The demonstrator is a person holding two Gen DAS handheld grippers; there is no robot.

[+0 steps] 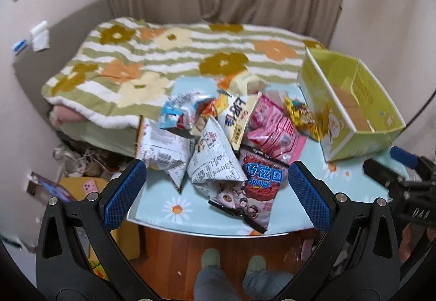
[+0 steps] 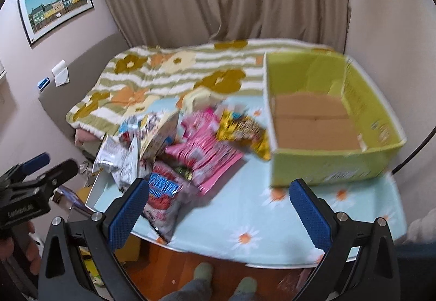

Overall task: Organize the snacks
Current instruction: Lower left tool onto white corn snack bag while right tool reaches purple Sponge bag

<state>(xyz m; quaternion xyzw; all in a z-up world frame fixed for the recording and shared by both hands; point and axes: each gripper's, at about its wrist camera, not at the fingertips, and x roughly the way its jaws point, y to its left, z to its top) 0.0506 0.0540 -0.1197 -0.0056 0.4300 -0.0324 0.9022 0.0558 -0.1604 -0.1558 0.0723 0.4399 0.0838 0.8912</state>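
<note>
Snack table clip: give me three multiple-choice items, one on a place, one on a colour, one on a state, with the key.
1. Where does the box stand relative to the snack pile?
A. To its right
B. To its left
C. On top of it

2. What colour is the box outside?
A. Red
B. Yellow-green
C. Black

3. What is the state of the left gripper and right gripper?
A. Both shut on bags
B. One holds the box
C. Both open, holding nothing

Key: 1 A, the box sits at the right end of the table; 2 B, its walls are yellow-green; 3 C, fingers spread with nothing between.
</note>
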